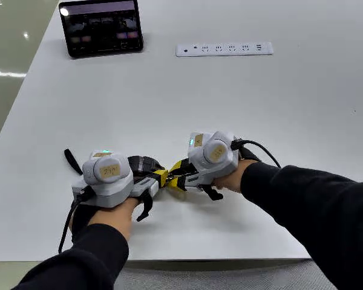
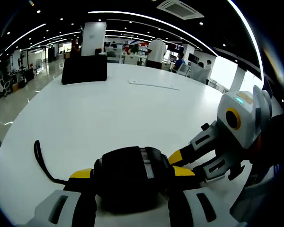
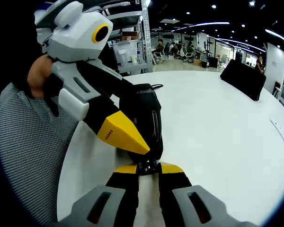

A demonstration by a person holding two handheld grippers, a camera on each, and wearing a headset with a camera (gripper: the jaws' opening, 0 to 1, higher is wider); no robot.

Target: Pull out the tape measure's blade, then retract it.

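Got the black tape measure (image 2: 128, 163) squeezed between the left tongs (image 2: 132, 172), sitting flat on the white table (image 1: 260, 109). Got the right tongs (image 3: 149, 169) nose to nose with the left ones, pinched tight on what looks like the blade tip (image 3: 148, 164), right at the case's mouth. Can't make out any real length of blade between the two. Also spotted a black strap (image 2: 40, 161) trailing off behind the left tongs. Way out ahead of both tongs, a tablet (image 1: 101, 27) and a power strip (image 1: 224, 49).
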